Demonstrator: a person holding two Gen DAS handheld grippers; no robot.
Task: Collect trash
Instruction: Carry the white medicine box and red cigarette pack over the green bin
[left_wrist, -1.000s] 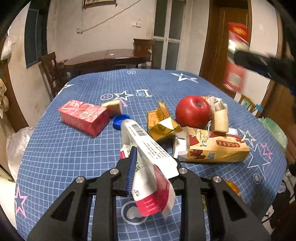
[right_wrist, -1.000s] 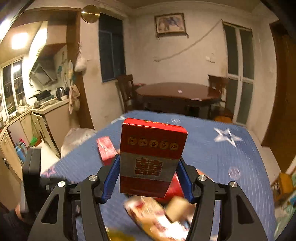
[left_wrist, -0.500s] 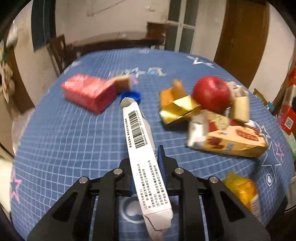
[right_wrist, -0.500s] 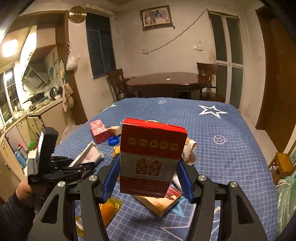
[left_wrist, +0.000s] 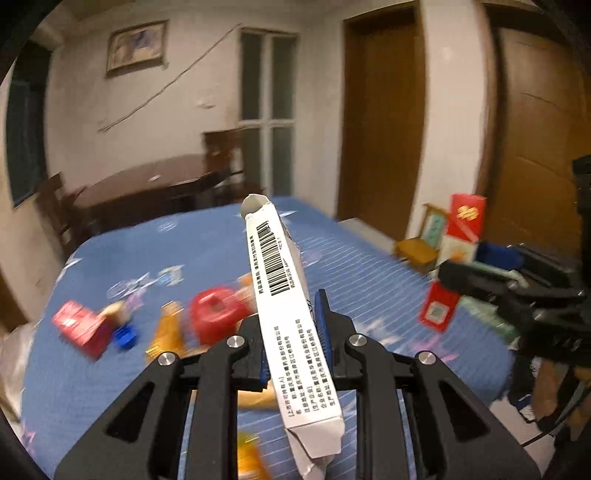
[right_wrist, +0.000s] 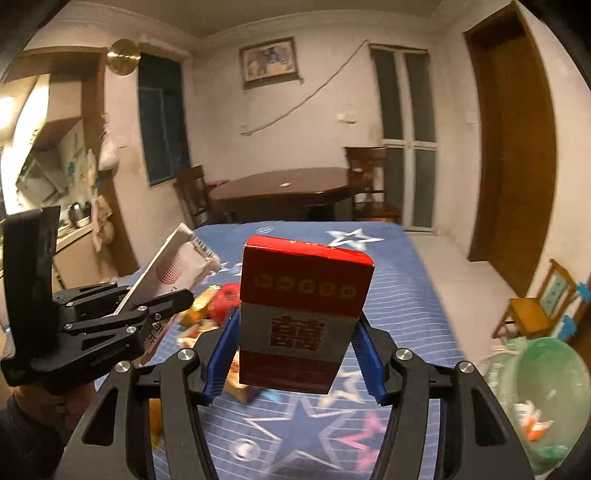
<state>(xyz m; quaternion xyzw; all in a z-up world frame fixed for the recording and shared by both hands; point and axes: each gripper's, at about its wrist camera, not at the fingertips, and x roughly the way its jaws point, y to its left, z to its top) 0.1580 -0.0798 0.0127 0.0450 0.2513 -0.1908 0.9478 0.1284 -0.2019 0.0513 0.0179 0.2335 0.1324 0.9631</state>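
A: Left tongs (left_wrist: 291, 341) are clamped on the long white carton (left_wrist: 286, 295), lifted above the blue counter (left_wrist: 207, 240).

B: Right tongs (right_wrist: 293, 341) squeeze the red cigarette pack (right_wrist: 303, 317), upright; green bin (right_wrist: 543, 398) sits to their right, below.

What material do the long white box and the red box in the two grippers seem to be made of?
Long white box: thin printed cardboard, probably matte; its torn, creased ends and printed barcode suggest so.
Red box: stiffer coated card, slightly glossy; it keeps sharp folded edges. Its grey band looks metallic, though that may be only print.
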